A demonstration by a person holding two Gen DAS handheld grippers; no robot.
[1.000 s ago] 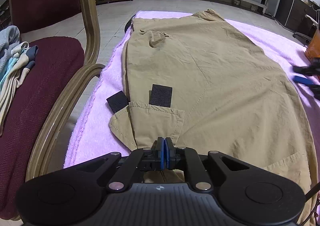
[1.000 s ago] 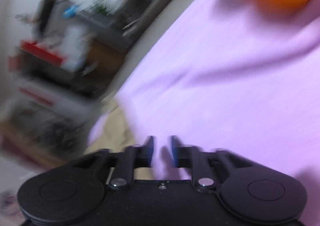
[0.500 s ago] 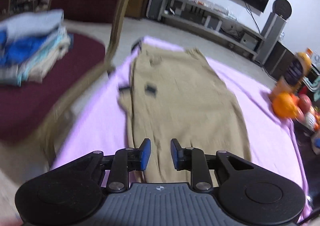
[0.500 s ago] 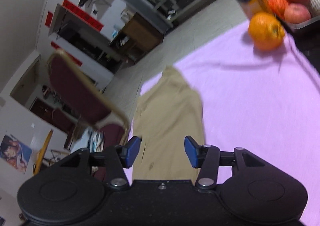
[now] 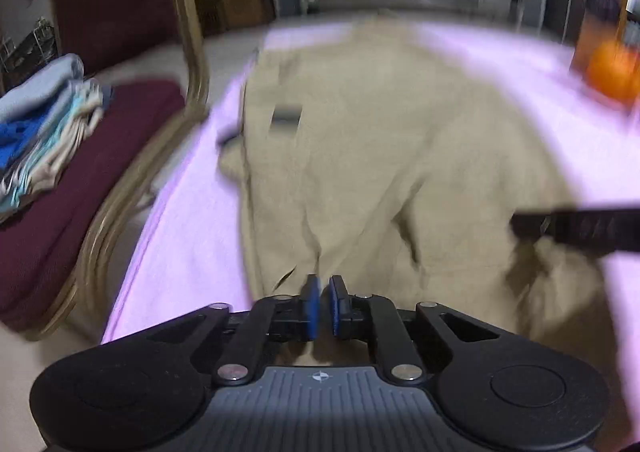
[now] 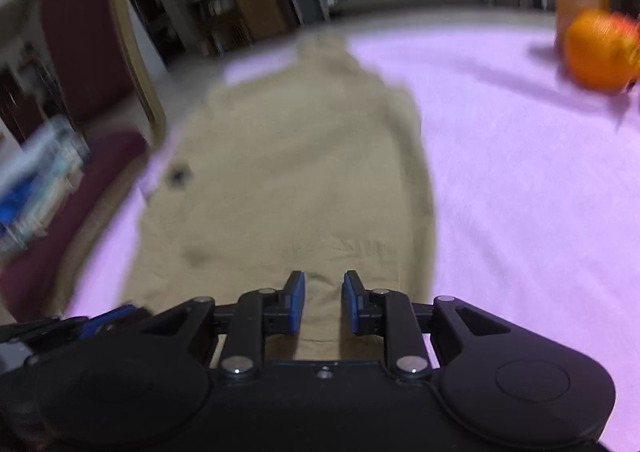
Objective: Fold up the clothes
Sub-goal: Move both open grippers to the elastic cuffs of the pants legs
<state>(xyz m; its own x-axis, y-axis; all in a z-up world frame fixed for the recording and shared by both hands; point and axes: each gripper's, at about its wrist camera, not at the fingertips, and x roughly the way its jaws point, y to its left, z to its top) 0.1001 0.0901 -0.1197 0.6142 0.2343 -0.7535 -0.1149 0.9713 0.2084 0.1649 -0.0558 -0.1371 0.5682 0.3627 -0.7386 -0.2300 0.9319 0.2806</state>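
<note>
Khaki trousers (image 5: 372,155) lie lengthwise on a pink cloth (image 5: 188,228), with black velcro tabs near their left edge; they also show in the right wrist view (image 6: 288,179). Both views are motion-blurred. My left gripper (image 5: 323,302) is over the near end of the trousers, its blue pads a narrow gap apart, nothing visibly between them. My right gripper (image 6: 323,302) is open over the near end of the trousers, and it enters the left wrist view (image 5: 576,226) as a dark bar at the right.
A maroon chair (image 5: 100,139) with a gold frame stands left of the table and carries a stack of folded clothes (image 5: 44,123). An orange (image 6: 600,47) and an orange carton sit at the far right. Shelving stands behind.
Both grippers came down toward the near end of the trousers. The left jaws narrowed from open to almost shut. The right jaws narrowed a little.
</note>
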